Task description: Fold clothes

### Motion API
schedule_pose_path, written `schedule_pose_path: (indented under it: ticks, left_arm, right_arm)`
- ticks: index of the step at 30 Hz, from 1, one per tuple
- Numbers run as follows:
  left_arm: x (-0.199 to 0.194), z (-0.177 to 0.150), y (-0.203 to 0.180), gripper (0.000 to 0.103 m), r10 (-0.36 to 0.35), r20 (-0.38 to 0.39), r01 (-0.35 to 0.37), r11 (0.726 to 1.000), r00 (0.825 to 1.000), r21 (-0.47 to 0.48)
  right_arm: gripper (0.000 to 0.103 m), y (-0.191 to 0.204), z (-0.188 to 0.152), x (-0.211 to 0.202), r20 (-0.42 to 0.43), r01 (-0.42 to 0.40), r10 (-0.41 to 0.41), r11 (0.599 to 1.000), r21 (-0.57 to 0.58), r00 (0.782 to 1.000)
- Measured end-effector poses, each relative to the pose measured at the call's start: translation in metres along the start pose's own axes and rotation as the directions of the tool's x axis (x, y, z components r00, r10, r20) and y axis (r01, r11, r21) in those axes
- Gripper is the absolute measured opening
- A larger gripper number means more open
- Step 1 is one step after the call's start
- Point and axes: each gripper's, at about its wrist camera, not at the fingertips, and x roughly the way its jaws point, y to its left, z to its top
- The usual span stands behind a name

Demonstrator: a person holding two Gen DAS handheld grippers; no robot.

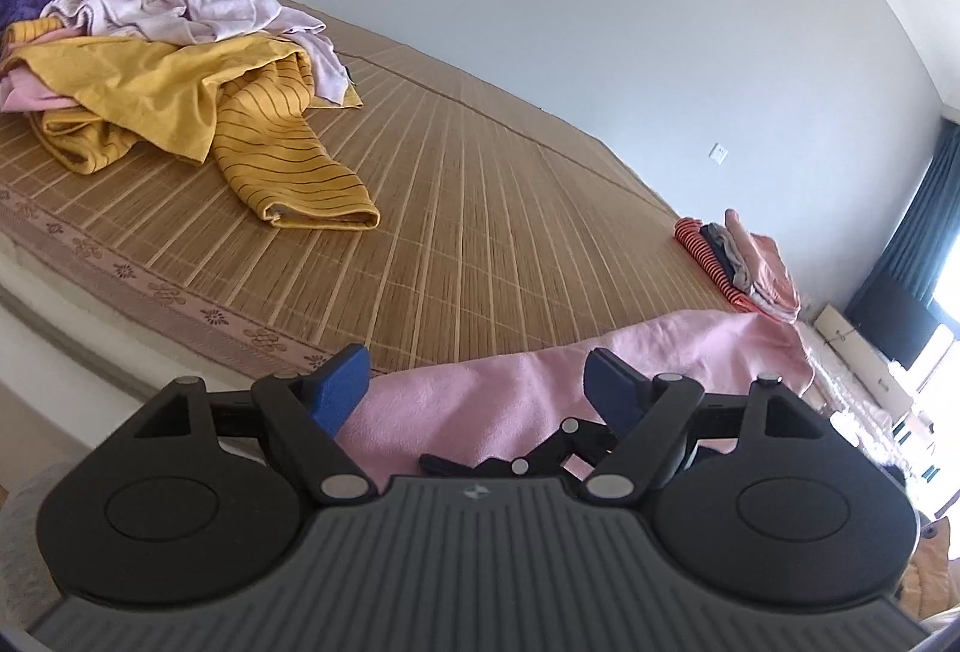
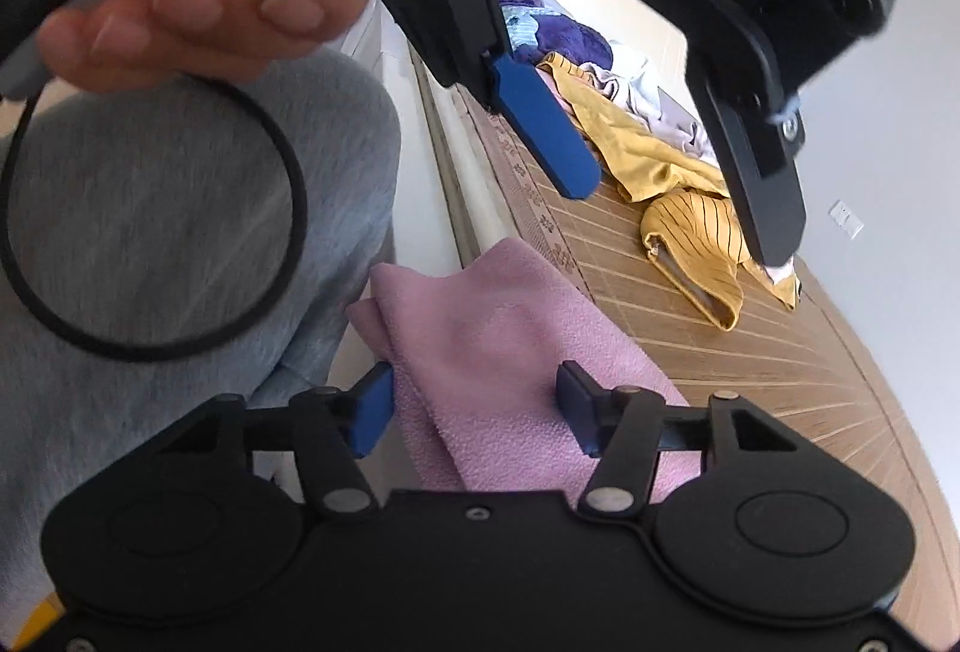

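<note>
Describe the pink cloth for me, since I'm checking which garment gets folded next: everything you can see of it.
The pink cloth is a soft, fleecy-looking fabric in plain pale pink, with no print. It lies at the near edge of the bamboo mat, doubled over into loose folds with one end bunched. It lies between the spread blue fingers of both the left claw and the right claw; neither visibly pinches it. Its far end reaches toward the stack of folded clothes.

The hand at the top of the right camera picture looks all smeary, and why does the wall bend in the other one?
Right wrist view: the hand and black cable loop are blurred, being close. Left wrist view: the fisheye lens curves the wall and bamboo mat; the window glares white.
</note>
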Motion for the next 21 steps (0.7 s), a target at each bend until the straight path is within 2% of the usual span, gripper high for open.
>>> schedule_pose_path:
  ticks: [1,4,6,8,11,15,17,21]
  left_arm:
    - [0.001,0.001,-0.002,0.082,-0.003,0.000,0.003,1.000,1.000,0.007]
    - [0.004,0.006,-0.006,0.082,-0.017,0.001,0.017,1.000,1.000,0.019]
    - [0.007,0.009,-0.010,0.082,-0.031,0.003,0.030,0.999,1.000,0.022]
    - [0.010,0.011,-0.016,0.082,-0.047,0.000,0.047,0.999,0.999,0.028]
    - [0.012,0.014,-0.024,0.083,-0.072,-0.004,0.072,0.997,0.997,0.042]
    - [0.015,0.015,-0.038,0.083,-0.120,-0.005,0.120,0.991,0.993,0.067]
    - [0.017,0.014,-0.045,0.083,-0.141,-0.019,0.142,0.986,0.990,0.087]
    - [0.027,0.010,-0.059,0.083,-0.169,-0.062,0.175,0.977,0.984,0.122]
  right_arm:
    - [0.056,-0.003,0.000,-0.002,0.006,-0.009,0.009,1.000,0.018,1.000]
    - [0.040,-0.018,-0.001,-0.008,0.033,-0.052,0.049,0.992,0.115,0.998]
    - [0.032,-0.032,-0.004,-0.010,0.042,-0.088,0.081,0.974,0.208,0.996]
    - [0.011,-0.044,-0.007,-0.013,0.052,-0.092,0.080,0.958,0.273,0.995]
    - [0.010,-0.067,-0.016,-0.022,0.089,-0.110,0.082,0.912,0.394,0.993]
    - [0.010,-0.095,-0.033,-0.045,0.121,-0.073,0.012,0.855,0.513,0.993]
    - [0.009,-0.114,-0.046,-0.056,0.122,-0.048,-0.029,0.813,0.580,0.992]
    - [0.009,-0.153,-0.078,-0.085,0.119,0.006,-0.128,0.705,0.709,0.985]
